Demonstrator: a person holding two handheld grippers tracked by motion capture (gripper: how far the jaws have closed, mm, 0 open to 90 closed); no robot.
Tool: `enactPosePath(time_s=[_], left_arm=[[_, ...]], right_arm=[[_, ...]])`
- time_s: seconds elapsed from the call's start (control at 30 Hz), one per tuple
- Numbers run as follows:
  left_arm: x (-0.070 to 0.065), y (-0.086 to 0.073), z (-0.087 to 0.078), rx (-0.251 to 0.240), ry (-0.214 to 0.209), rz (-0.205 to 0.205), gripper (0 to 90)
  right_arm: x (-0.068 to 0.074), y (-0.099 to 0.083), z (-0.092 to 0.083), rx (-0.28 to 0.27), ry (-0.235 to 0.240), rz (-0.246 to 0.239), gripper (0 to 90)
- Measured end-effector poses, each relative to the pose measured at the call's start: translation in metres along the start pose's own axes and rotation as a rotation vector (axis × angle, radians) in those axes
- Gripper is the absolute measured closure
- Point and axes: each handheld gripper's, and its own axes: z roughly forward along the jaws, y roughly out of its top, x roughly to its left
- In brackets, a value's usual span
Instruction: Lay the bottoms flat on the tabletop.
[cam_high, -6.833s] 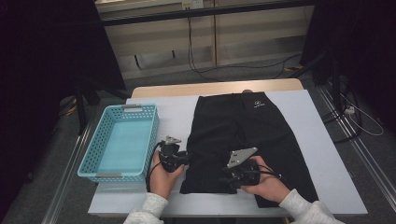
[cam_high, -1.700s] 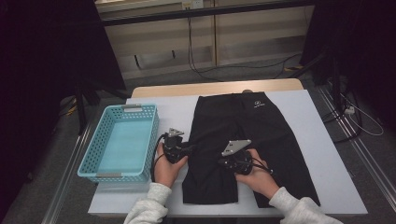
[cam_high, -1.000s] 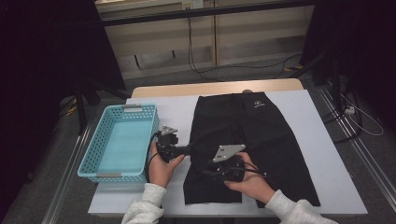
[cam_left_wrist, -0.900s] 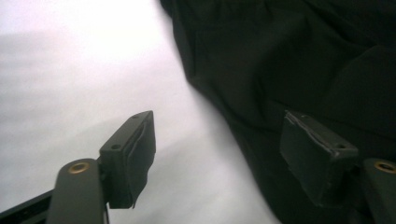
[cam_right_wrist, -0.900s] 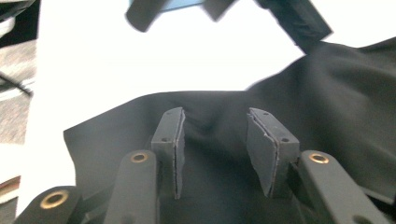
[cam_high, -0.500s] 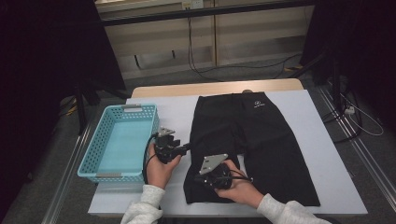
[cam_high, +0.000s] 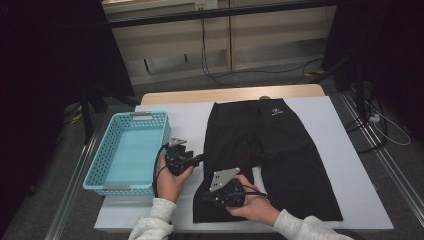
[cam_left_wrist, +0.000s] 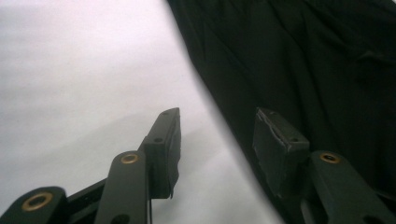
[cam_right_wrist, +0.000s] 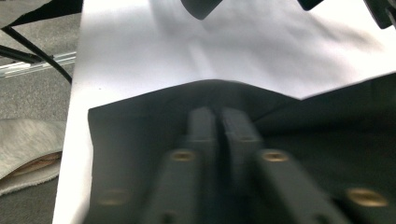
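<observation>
A pair of black shorts (cam_high: 280, 145) lies flat on the white table (cam_high: 350, 140), waistband at the far end. My left gripper (cam_high: 200, 159) points at the left leg's outer edge. In the left gripper view the gripper (cam_left_wrist: 218, 116) has just been closing and stands open, astride that edge of the shorts (cam_left_wrist: 317, 56), pads not pressing. My right gripper (cam_high: 206, 197) sits on the left leg near its hem. Its jaws (cam_right_wrist: 218, 112), nearly together after easing apart a little, pinch the puckered fabric (cam_right_wrist: 140, 140).
A light blue plastic basket (cam_high: 102, 187) stands at the table's left edge, close to the left hand. Bare white tabletop (cam_right_wrist: 233, 46) lies between the basket and the shorts. The table's near edge runs just behind both forearms.
The right hand has slid left and nearer along the left leg toward its outer edge, and its jaws have come together on the fabric. The left gripper stayed put and narrowed its jaws.
</observation>
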Motion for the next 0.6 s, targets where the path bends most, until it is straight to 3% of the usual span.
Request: enactPosePath(time_s=[0.17,0.3,0.4,0.53,0.6], left_arm=[[-0.004,0.000,0.015,0.011,0.008,0.034,52.7],[-0.008,0.004,0.019,0.034,0.010,0.039,58.6],[-0.011,0.008,0.024,0.048,-0.002,0.044,72.3],[-0.019,0.014,0.036,0.049,-0.052,0.043,88.2],[-0.024,0.019,0.040,0.042,-0.049,0.065,88.9]], right_arm=[[-0.010,-0.003,-0.020,-0.024,-0.060,0.019,59.0],[-0.027,-0.011,-0.040,-0.044,-0.126,0.074,55.0],[-0.038,-0.018,-0.054,-0.061,-0.174,0.110,55.2],[-0.049,-0.026,-0.068,-0.072,-0.227,0.145,55.4],[-0.053,-0.030,-0.072,-0.058,-0.258,0.156,56.6]])
